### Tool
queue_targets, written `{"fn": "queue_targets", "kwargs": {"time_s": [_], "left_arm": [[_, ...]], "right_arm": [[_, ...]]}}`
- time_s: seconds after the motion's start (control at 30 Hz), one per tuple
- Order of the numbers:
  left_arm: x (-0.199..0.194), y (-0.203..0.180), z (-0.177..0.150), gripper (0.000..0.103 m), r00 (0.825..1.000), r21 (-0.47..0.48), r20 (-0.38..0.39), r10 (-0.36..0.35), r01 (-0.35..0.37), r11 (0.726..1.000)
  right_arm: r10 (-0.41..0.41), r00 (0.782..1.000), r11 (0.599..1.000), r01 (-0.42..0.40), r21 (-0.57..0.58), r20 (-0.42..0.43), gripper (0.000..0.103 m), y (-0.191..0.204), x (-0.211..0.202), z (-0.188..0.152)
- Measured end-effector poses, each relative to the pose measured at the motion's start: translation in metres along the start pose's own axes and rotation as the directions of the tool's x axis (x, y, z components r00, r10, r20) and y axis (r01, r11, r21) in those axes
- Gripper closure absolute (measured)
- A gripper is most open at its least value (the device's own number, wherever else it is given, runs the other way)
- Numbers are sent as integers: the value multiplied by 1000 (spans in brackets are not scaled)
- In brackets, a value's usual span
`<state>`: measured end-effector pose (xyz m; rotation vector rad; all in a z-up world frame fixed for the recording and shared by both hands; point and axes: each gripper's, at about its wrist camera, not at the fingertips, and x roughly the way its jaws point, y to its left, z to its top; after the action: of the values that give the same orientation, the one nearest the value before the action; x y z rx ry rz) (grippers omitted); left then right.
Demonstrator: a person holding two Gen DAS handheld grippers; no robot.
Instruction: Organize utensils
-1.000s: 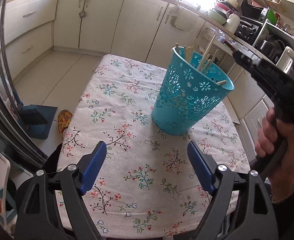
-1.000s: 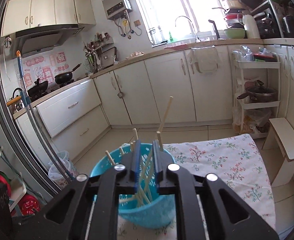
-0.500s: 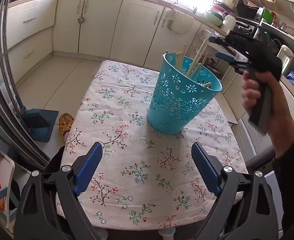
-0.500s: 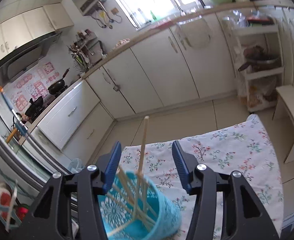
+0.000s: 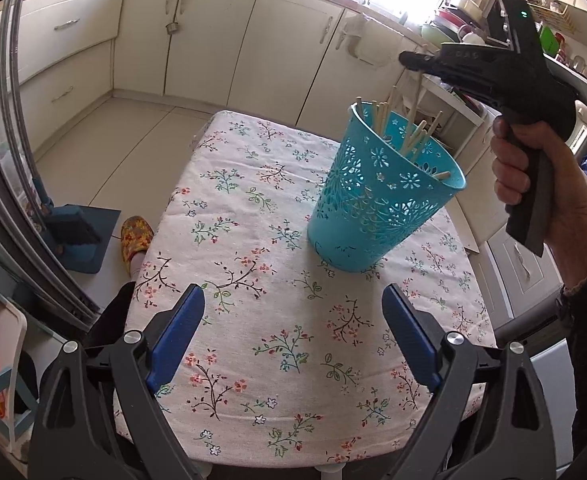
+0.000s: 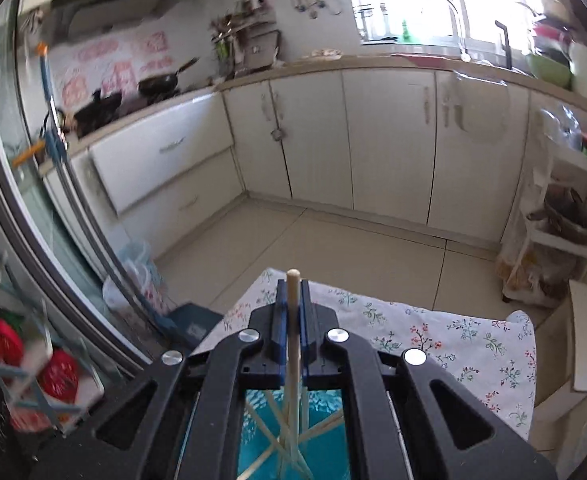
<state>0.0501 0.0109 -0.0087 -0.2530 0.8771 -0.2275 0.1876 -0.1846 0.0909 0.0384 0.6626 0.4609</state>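
A turquoise perforated basket (image 5: pixel 381 200) stands on the floral tablecloth (image 5: pixel 253 208) and holds several wooden chopsticks (image 5: pixel 413 136) leaning at odd angles. Above its rim, my right gripper (image 5: pixel 409 58) is shut on the top end of one chopstick (image 5: pixel 415 96), whose lower end still reaches into the basket. In the right wrist view that chopstick (image 6: pixel 293 320) is pinched between the blue pads (image 6: pixel 281 312) of the right gripper (image 6: pixel 292 292), with the basket (image 6: pixel 325 452) straight below. My left gripper (image 5: pixel 293 295) hangs open and empty over the near part of the table.
A foot in a patterned slipper (image 5: pixel 135 236) and a blue dustpan (image 5: pixel 79 236) are on the floor left of the table. Cream cabinets (image 5: pixel 213 40) line the back. A white stool (image 6: pixel 585 332) and a shelf trolley (image 6: pixel 561 220) stand right of the table.
The right gripper's jaws, open around an upright chopstick half a second ago, have shut on it, and the hand has shifted and rolled above the basket. The left gripper has stayed put.
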Motion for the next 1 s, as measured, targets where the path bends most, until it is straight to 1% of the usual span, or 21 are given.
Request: {"fn": "queue_targets", "kwargs": {"time_s": [0.07, 0.13, 0.17, 0.2, 0.23, 0.27, 0.33, 0.37, 0.4, 0.43, 0.5, 0.63, 0.77, 0.83, 0.93, 1.0], "left_arm": [[-4, -4, 0, 16, 1000, 13, 9, 0, 0, 1000], [-10, -6, 1, 16, 1000, 23, 20, 3, -4, 1000], [-13, -8, 1, 16, 1000, 29, 26, 9, -10, 1000], [-17, -10, 2, 15, 999, 36, 34, 23, -24, 999], [-20, -11, 3, 14, 998, 42, 39, 40, -42, 998], [-23, -12, 3, 13, 997, 49, 43, 60, -62, 997], [-31, -14, 5, 11, 995, 65, 50, 84, -87, 994], [-36, -16, 5, 10, 994, 73, 57, 93, -97, 993], [-41, -18, 5, 8, 992, 81, 69, 103, -109, 991], [-48, -21, 5, 7, 989, 89, 87, 118, -126, 988], [-60, -25, 4, 7, 984, 102, 113, 134, -146, 984], [-80, -35, -3, 7, 983, 147, 121, 137, -154, 977], [-98, -46, -15, 7, 983, 206, 107, 148, -167, 964], [-109, -50, -21, 7, 980, 227, 115, 162, -185, 956], [-127, -53, -30, 7, 980, 241, 121, 155, -181, 954], [-140, -54, -37, 7, 979, 248, 119, 168, -193, 949]], "right_arm": [[-14, 999, 1000, 13, -9, -42, 97, 0, 7, -7], [-33, 998, 998, 36, 47, -58, 81, -13, 7, -13], [-50, 997, 995, 54, 80, -52, 65, -20, 3, -15], [-79, 997, 989, 82, 120, -27, 60, -27, -8, -18], [-99, 995, 983, 99, 153, -4, 58, -33, -17, -17], [-106, 994, 977, 100, 186, 19, 58, -36, -30, -19], [-115, 991, 962, 93, 259, 73, 47, -41, -65, -32], [-130, 988, 955, 102, 279, 84, 36, -39, -77, -36], [-155, 983, 945, 120, 303, 93, 27, -36, -96, -48], [-175, 980, 937, 136, 320, 97, 22, -31, -110, -56], [-198, 976, 929, 158, 336, 89, 9, -17, -134, -79], [-236, 971, 924, 211, 318, 40, 7, 19, -167, -122], [-258, 966, 913, 249, 323, -16, 7, 54, -189, -152], [-269, 963, 912, 257, 319, -8, 7, 67, -201, -159], [-286, 957, 912, 260, 318, 38, 7, 86, -229, -166], [-293, 954, 914, 261, 312, 58, 7, 99, -242, -169]]}}
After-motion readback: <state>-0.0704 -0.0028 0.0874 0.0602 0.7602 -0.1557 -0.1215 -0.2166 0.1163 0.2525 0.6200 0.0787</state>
